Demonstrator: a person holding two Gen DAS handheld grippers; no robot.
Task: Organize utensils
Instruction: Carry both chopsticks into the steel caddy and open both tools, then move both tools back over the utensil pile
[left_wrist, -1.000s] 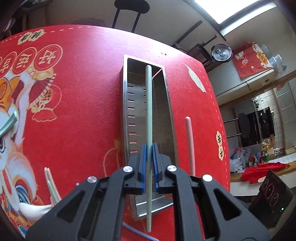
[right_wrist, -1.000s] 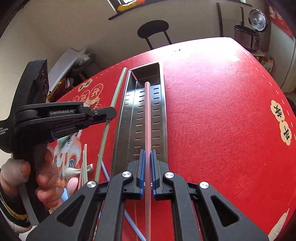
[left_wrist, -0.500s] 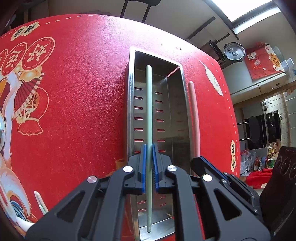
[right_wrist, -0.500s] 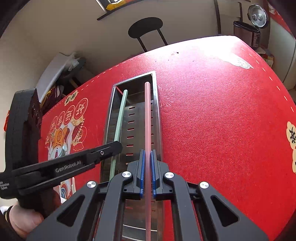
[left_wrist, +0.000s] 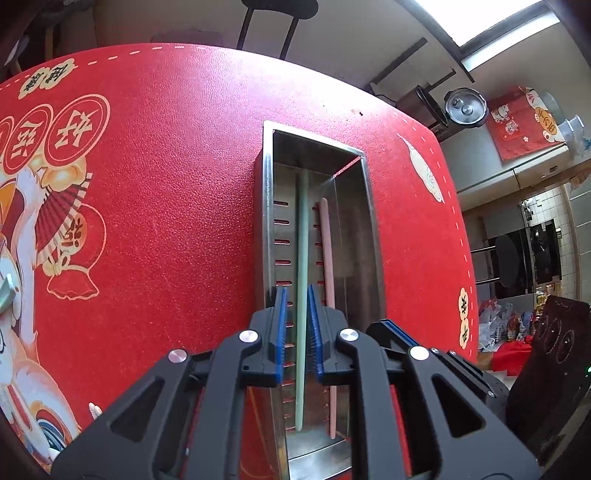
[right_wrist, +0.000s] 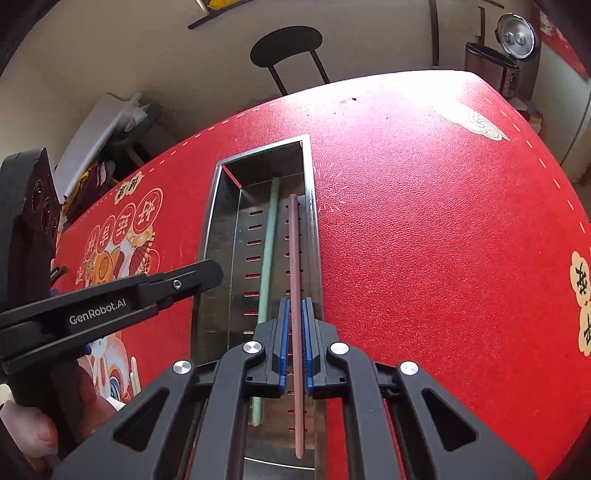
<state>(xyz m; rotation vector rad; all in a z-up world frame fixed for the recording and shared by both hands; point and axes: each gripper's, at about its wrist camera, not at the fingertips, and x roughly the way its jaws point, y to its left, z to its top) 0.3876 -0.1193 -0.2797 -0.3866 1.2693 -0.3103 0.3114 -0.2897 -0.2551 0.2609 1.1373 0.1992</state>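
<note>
Setting both chopsticks down inside the steel tray is the step in hand, and doing it well seems to mean letting go only once each stick lies flat along the slotted floor, parallel to the long walls.

The left gripper has just been parting its jaws: the green chopstick runs between the blue pads with a visible gap on either side, so it looks released and resting in the tray. The right gripper is clamped on the pink chopstick, which hangs just over the tray floor beside the green one, near the tray's right wall. Lowering it flat before easing the jaws apart should keep it from bouncing against its neighbour.

From the left wrist, the pink chopstick seems to lie in the tray already; only the right wrist shows it gripped. That view also shows the left gripper from the side, over the tray's left rim, with a hand below it. The tray sits mid-table on the red cloth.
</note>
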